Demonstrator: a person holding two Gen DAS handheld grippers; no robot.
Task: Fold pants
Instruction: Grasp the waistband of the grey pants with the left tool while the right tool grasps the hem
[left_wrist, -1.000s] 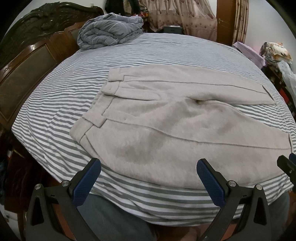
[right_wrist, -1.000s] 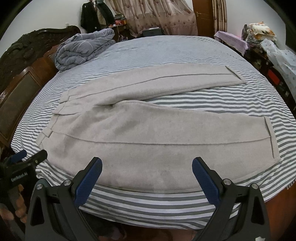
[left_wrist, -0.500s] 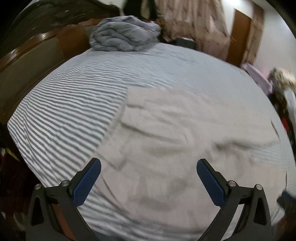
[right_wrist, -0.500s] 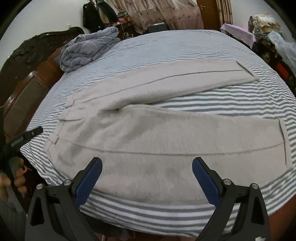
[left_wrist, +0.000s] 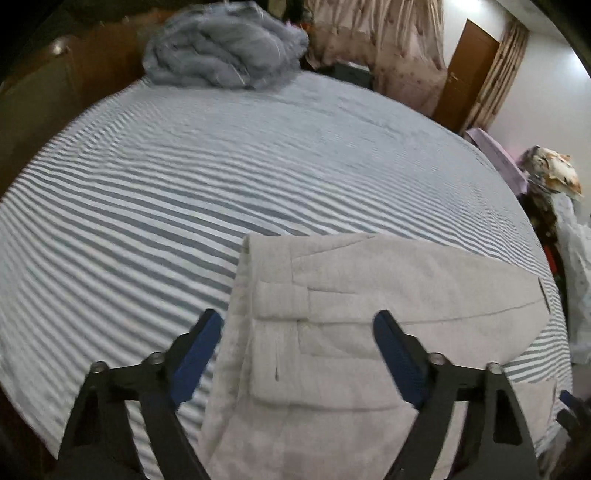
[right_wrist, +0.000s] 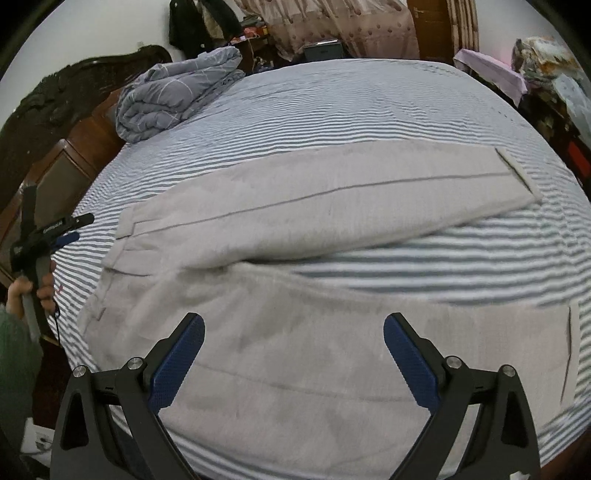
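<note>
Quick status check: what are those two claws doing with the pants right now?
Left gripper closing over waistband, nothing pinched. Right gripper open, empty. Pants flat, legs spread apart. Nothing on them.

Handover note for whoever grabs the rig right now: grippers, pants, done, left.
Left gripper: jaws closing, waistband of the pants between them, pads not on the cloth yet.
Right gripper: open, empty, over the near leg.
Pants: flat on the striped bed, waistband toward the headboard, legs spread apart toward the foot. Rolled blanket sits at the far corner, clear of the work.
Done: pants laid out, no fold yet.
Left: grip waistband and hem, bring one leg over the other, then fold along the length.
</note>
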